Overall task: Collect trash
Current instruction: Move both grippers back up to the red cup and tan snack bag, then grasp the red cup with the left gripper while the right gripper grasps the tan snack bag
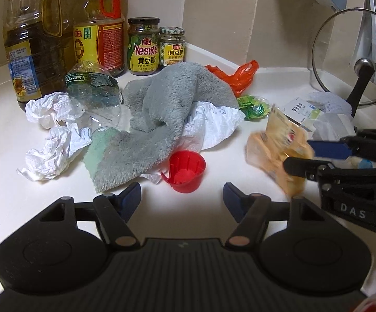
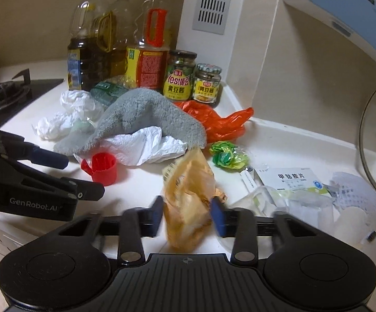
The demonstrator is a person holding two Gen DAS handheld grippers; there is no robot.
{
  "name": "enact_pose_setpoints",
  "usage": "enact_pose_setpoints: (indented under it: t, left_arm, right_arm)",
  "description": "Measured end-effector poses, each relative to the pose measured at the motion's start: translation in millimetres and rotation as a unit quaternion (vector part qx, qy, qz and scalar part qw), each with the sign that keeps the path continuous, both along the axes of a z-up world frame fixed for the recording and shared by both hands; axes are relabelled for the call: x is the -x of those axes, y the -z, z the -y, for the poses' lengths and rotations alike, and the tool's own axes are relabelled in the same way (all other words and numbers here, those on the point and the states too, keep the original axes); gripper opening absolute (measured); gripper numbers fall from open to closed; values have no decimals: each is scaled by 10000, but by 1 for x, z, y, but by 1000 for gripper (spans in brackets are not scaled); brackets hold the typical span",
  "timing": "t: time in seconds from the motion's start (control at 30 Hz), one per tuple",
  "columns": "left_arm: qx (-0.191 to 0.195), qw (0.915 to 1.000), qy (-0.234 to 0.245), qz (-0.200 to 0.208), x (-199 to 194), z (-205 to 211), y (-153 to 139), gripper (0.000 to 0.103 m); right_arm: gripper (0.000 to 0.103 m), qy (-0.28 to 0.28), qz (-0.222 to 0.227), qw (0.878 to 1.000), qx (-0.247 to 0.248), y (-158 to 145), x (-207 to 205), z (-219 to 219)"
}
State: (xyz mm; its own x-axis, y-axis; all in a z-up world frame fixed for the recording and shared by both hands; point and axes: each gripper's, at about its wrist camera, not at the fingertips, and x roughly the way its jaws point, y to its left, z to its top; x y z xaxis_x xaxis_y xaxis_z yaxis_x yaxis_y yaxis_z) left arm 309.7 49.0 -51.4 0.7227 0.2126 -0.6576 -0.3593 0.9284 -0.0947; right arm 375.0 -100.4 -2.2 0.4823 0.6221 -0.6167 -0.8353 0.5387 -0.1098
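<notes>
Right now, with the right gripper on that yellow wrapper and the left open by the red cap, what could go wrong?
1. The yellow wrapper is limp between the right gripper fingers; it may slip when moved.
2. The red cap touches the grey towel; the open left gripper could snag cloth.
3. The glass lid stands on edge near the right-side clutter; a bump might topple it.

On the counter (image 1: pixel 213 221) the cloth (image 1: pixel 162 104) lies in the middle, draped over a sheet of paper (image 1: pixel 213 124), with the cap (image 1: pixel 186 170) just before it. Left of the cloth a toppled bottle (image 1: pixel 94 91) rests among crumpled papers (image 1: pixel 50 140), and behind these stand the oil bottles (image 1: pixel 29 41) and two jars (image 1: pixel 143 46) against the wall. Right of the cloth lie a plastic bag (image 1: pixel 239 76), a wrapper (image 1: pixel 252 106) and a box (image 2: pixel 294 182), with the pot lid (image 1: pixel 351 59) leaning at the far right.
</notes>
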Motion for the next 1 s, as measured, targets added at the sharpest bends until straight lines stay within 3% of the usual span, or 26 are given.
enact_pose_setpoints:
  t: [0.27,0.47,1.0]
  left_arm:
    - [-8,10000,-29,2,-16,0,5,57]
    - [-24,9999,-122,-47,-24,-1,7,35]
    - [63,9998,-144,-81,21,15,-1,35]
  right_arm:
    - [20,118,-80,9997,-177,-3,-6,1]
    - [20,170,-125,9995,-250,-6,-5,5]
    - [20,182,-133,9993,-291,-11,17,13]
